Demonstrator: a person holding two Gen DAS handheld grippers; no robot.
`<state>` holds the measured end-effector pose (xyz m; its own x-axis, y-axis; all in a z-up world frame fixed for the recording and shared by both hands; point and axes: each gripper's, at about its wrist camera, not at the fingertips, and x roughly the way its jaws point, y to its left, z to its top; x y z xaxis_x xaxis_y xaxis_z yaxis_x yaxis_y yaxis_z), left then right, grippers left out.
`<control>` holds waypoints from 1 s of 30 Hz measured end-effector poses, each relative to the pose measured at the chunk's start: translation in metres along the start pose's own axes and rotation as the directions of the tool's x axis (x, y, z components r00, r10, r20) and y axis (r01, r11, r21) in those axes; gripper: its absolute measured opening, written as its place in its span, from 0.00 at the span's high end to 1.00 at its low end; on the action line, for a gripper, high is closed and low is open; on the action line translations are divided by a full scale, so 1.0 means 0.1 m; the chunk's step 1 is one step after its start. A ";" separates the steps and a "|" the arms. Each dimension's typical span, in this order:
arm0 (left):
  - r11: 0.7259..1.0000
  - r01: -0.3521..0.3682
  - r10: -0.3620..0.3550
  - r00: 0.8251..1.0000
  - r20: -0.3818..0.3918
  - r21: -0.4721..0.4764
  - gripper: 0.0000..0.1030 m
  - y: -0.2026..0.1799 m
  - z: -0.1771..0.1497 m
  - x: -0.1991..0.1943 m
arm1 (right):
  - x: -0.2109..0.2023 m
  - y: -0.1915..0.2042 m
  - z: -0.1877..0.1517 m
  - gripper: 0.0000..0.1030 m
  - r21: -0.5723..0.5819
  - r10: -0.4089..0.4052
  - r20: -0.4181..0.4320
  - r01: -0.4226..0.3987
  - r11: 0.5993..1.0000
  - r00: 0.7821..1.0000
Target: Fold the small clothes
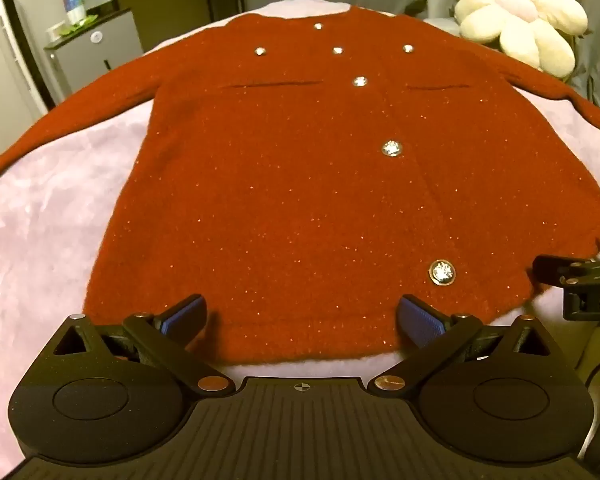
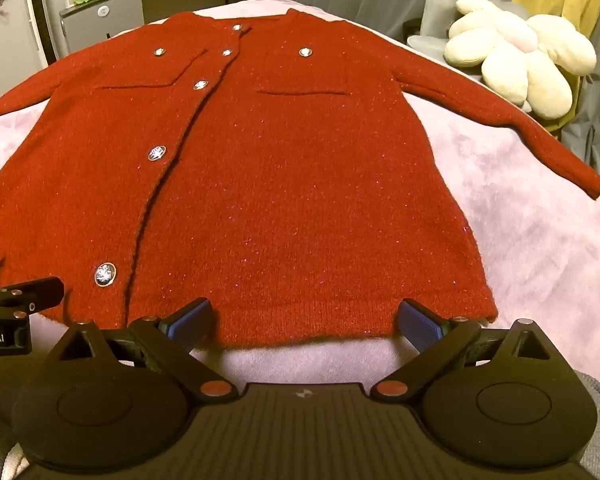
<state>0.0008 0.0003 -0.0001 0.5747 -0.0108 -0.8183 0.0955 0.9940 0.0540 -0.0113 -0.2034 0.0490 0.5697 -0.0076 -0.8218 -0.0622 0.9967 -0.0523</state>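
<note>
A small red glittery cardigan with silver buttons lies flat and face up on a pale pink blanket, sleeves spread out to both sides. It also shows in the right wrist view. My left gripper is open and empty, its blue pads just above the cardigan's near hem, left of middle. My right gripper is open and empty at the hem's right part. The right gripper's tip shows at the left view's right edge.
A cream flower-shaped cushion sits at the far right beyond the blanket. A grey cabinet and a dark desk stand at the far left. Curtains hang behind.
</note>
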 end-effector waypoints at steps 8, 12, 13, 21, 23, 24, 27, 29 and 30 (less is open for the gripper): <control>1.000 0.019 -0.019 1.000 -0.016 -0.024 0.00 0.04 0.08 0.06 | 0.00 -0.02 0.01 0.04 0.004 0.007 0.001 -0.007 1.000 1.000; 1.000 0.007 -0.007 1.000 0.009 0.002 0.00 0.01 0.02 -0.01 | -0.01 0.00 0.01 0.04 0.000 0.003 0.004 -0.003 1.000 1.000; 1.000 0.006 -0.006 1.000 0.010 0.000 0.00 0.01 0.02 -0.01 | -0.01 0.00 0.01 0.04 -0.001 0.003 0.004 -0.003 1.000 1.000; 1.000 0.004 -0.004 1.000 0.011 -0.006 0.00 0.00 0.00 -0.01 | 0.01 0.01 0.00 0.04 -0.002 0.000 0.000 0.000 1.000 1.000; 1.000 0.005 -0.005 1.000 0.011 -0.006 0.00 0.01 0.00 -0.01 | 0.01 0.01 0.00 0.04 -0.001 0.001 0.000 -0.001 1.000 1.000; 1.000 0.005 -0.005 1.000 0.011 -0.006 0.00 0.01 0.00 -0.01 | 0.01 0.01 0.00 0.04 -0.001 0.000 0.000 0.000 1.000 1.000; 1.000 0.005 -0.005 1.000 0.010 -0.007 0.00 0.01 0.00 -0.01 | 0.01 0.01 0.00 0.04 -0.001 0.001 -0.001 -0.001 1.000 1.000; 1.000 0.005 -0.005 1.000 0.008 -0.010 0.00 0.02 0.00 -0.01 | 0.01 0.01 0.00 0.04 -0.001 0.000 -0.001 0.000 1.000 1.000; 1.000 0.004 -0.004 1.000 0.008 -0.011 0.00 0.01 0.00 -0.01 | 0.01 0.01 0.00 0.04 -0.001 0.000 -0.001 0.000 1.000 1.000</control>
<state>0.0003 0.0018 0.0004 0.5804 -0.0156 -0.8142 0.0890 0.9950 0.0444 -0.0108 -0.2019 0.0480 0.5687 -0.0073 -0.8225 -0.0632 0.9966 -0.0526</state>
